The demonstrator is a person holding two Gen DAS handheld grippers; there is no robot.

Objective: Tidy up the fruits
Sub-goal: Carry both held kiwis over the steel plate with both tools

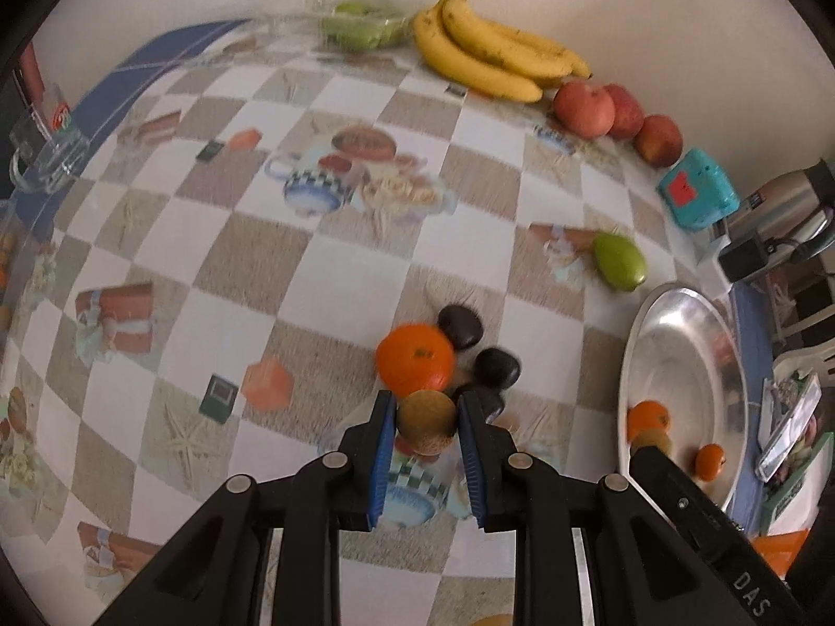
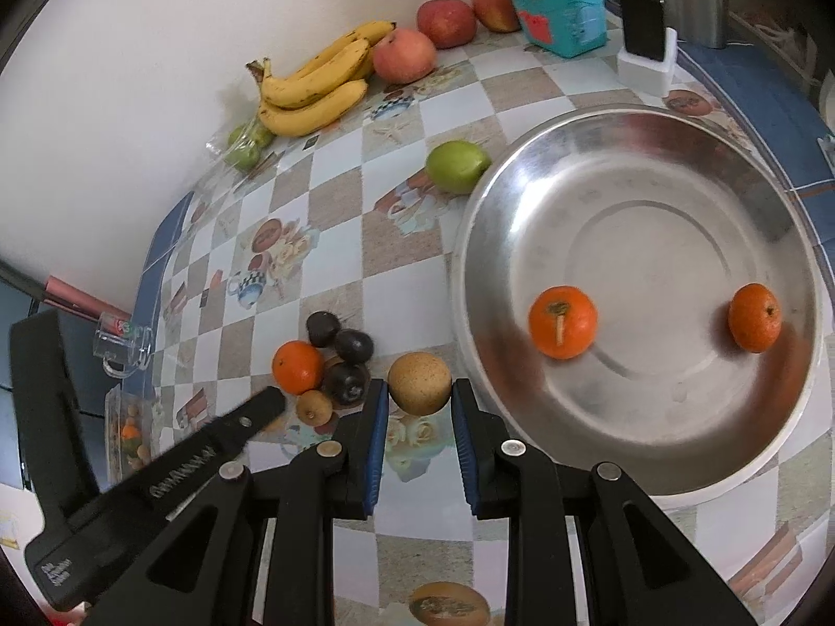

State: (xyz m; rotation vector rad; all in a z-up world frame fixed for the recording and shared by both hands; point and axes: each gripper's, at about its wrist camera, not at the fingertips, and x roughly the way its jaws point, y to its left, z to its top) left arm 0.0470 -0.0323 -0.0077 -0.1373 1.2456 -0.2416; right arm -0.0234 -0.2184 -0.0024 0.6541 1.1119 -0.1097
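left gripper (image 1: 425,420) jaws clamp a small brown fruit (image 1: 427,421); right gripper (image 2: 420,391) jaws clamp a bigger brown fruit (image 2: 419,383), steel bowl (image 2: 783,198) at its two o'clock.

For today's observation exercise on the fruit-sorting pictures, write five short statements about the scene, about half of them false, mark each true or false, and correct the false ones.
1. The metal bowl holds two oranges. True: one orange lies near the middle, the other orange towards the rim.
2. The right gripper has a round brown fruit between its fingers. True.
3. The bananas lie in the bowl. False: they lie on the table by the wall.
4. The green fruit sits on the table just outside the bowl's rim. True.
5. The left gripper has nothing between its fingers. False: a small brown fruit sits between them.
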